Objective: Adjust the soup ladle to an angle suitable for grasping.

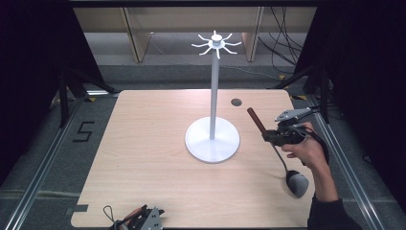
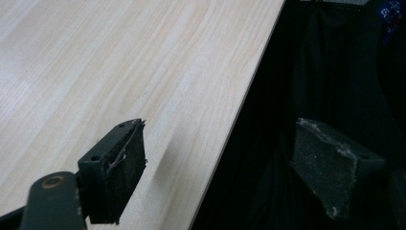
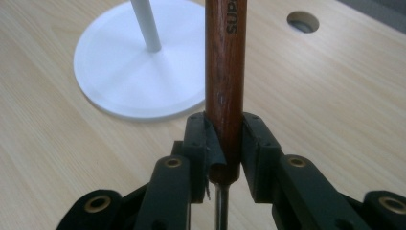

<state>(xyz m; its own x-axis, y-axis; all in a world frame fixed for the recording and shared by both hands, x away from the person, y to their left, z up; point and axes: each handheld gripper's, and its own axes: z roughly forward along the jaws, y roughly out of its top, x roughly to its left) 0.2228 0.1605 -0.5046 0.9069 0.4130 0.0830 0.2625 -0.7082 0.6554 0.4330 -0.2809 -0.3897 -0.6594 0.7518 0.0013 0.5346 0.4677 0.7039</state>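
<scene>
right of the stand (image 1: 212, 139), r gripper (image 1: 271, 135) is clamped on the ladle (image 1: 256, 120) by its wood handle, bowl hanging above the table (image 1: 143, 143). l gripper (image 1: 139, 221) at the near edge, jaws apart.

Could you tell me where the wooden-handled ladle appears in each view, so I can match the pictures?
High view: the ladle is at right, held by the right tool, handle up-left, bowl down-right over the table edge.
Left gripper view: not in it.
Right gripper view: its wooden handle rises up the centre between the jaws.
Shared landmark: the white stand base, left of the ladle in the high view and upper left in the right gripper view.
</scene>
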